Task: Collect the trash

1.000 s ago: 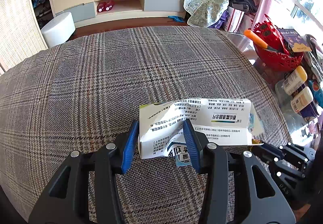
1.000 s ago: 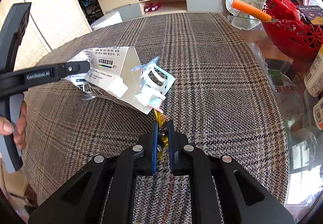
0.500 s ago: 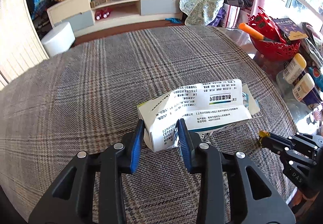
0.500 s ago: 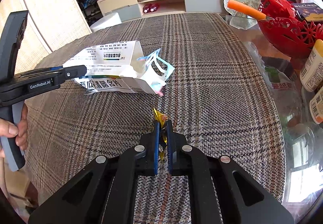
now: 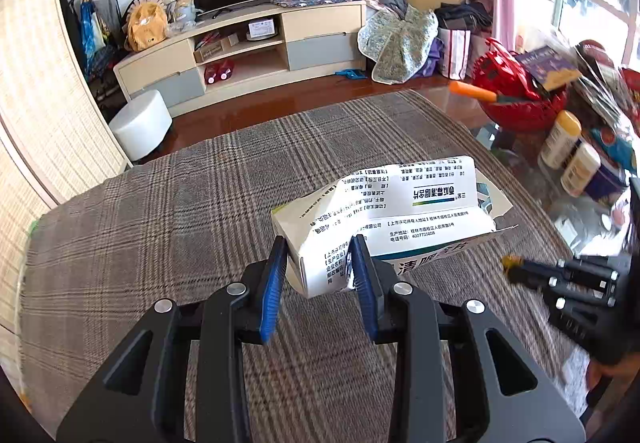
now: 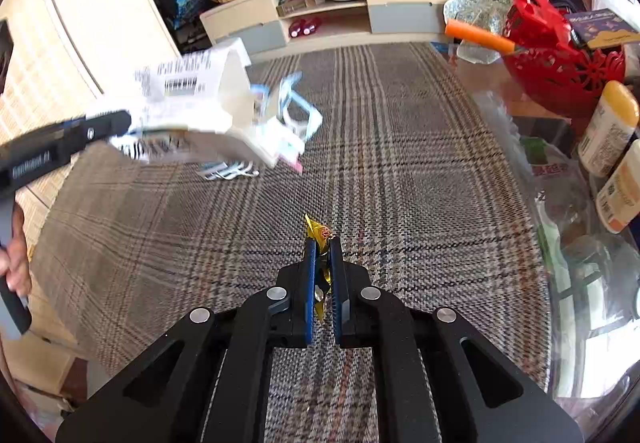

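Observation:
A crumpled white medicine box [image 5: 420,203] printed with dark text hangs above the plaid tablecloth [image 5: 160,227]. My left gripper [image 5: 320,247] is shut on its near end. In the right wrist view the box [image 6: 192,111] is blurred at the left, with light blue and white plastic pieces [image 6: 296,115] sticking out of its open end and the left gripper [image 6: 120,123] coming in from the left. My right gripper [image 6: 322,243] is shut on a small yellow foil wrapper [image 6: 316,229], held above the cloth. In the left wrist view the right gripper [image 5: 508,265] appears low right.
A red basket [image 6: 560,83] with an orange-handled tool [image 6: 480,35] stands at the table's right, beside bottles [image 6: 608,123] and plastic bags [image 6: 560,179]. A white stool [image 5: 140,127] and a TV cabinet [image 5: 240,51] lie beyond. A person's hand [image 6: 16,263] holds the left gripper's handle.
The left jaws narrowed onto the box, crushed its end, and lifted it off the cloth. The right gripper rose a little with the yellow wrapper in it.

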Available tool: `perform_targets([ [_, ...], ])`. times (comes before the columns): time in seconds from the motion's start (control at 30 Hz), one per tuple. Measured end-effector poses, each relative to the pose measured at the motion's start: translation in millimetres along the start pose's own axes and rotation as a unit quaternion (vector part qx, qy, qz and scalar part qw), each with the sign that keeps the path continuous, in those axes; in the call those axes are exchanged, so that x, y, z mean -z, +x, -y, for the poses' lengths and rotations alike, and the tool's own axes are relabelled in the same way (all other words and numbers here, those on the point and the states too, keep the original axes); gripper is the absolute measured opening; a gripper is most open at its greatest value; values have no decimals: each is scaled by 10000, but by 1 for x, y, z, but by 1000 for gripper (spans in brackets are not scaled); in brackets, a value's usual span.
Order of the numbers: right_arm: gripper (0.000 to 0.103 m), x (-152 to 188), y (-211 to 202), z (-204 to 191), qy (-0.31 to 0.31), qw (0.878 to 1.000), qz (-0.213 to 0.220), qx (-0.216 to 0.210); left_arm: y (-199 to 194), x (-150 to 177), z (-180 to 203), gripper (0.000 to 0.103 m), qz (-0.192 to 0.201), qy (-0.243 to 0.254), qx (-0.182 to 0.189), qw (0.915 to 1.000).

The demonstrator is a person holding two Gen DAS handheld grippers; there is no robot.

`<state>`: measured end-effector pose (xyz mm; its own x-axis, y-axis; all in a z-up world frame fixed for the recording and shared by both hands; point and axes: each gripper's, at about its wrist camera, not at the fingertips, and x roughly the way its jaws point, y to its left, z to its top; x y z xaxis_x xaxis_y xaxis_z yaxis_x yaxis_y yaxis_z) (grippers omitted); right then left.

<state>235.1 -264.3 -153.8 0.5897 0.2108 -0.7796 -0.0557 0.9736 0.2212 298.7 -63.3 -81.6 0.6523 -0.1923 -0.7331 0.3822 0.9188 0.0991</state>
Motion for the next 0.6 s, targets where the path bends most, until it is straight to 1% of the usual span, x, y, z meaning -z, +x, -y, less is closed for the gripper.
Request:
perform_targets([
  [0.17,8,0,-39,-8,-36,9996,264,-114,-23,22,16,31,-90,186,-212,9996],
  [0.3,8,4,-54,-17,-71,9991,278,-327,-34,46,28,31,-232,143,21,9996],
  [0.4,8,12,-53,-24,-113,9993,110,-342,-47,62,39,31,-250,137,95,9995],
  [0.53,8,29,-43,-22,-85,9999,-134,-23,-67,83,39,31,-257,-44,99,9996],
  [0.6,8,37,-40,-16,23,9997,-237,-6,-74,93,37,31,-282,-149,56,9995],
])
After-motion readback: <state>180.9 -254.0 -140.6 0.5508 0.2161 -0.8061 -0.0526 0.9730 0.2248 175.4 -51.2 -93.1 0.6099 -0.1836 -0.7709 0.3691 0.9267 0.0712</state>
